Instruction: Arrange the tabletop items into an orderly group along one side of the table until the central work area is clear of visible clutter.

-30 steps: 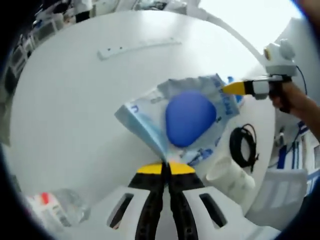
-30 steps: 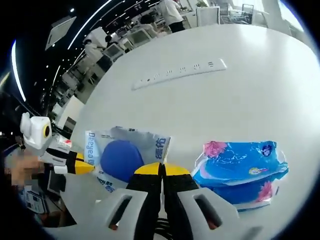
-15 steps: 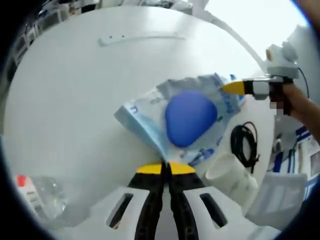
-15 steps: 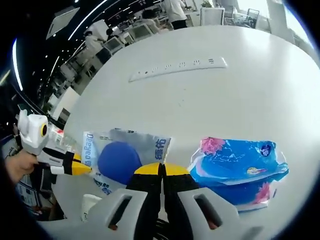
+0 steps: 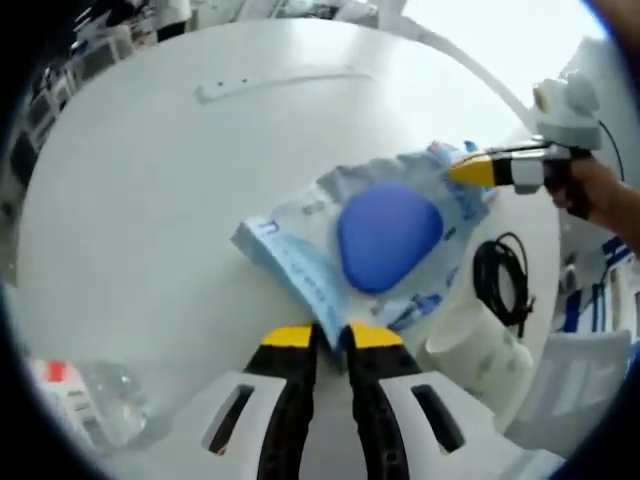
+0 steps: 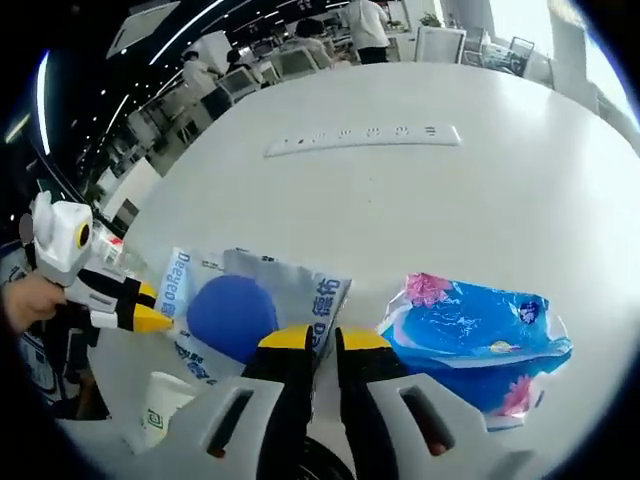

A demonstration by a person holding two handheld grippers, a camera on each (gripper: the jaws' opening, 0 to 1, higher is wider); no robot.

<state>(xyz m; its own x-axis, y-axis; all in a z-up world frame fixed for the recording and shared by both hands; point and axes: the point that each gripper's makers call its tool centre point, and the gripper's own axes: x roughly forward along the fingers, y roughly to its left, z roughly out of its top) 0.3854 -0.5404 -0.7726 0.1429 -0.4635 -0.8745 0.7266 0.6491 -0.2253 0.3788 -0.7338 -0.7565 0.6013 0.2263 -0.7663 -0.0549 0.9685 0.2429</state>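
A pale blue tissue pack [image 5: 385, 235] with a dark blue oval on it lies flat on the white round table [image 5: 150, 200]. My left gripper [image 5: 331, 336] stands open, its yellow tips either side of the pack's near corner. My right gripper [image 5: 470, 171] reaches in from the right at the pack's far corner. In the right gripper view the same pack [image 6: 235, 310] lies just ahead of my right gripper [image 6: 324, 342], open at its corner. My left gripper [image 6: 150, 306] comes in from the left with its tips apart.
A bright blue wipes pack [image 6: 470, 335] lies right of the tissue pack. A paper cup [image 5: 475, 350] and a black cable coil [image 5: 505, 285] sit near the table edge. A clear bottle [image 5: 95, 400] lies at lower left. A white power strip [image 5: 270, 85] runs across the far side.
Both grippers were shut on opposite corners of the tissue pack; now both pairs of jaws have parted. The pack lies flat on the table.
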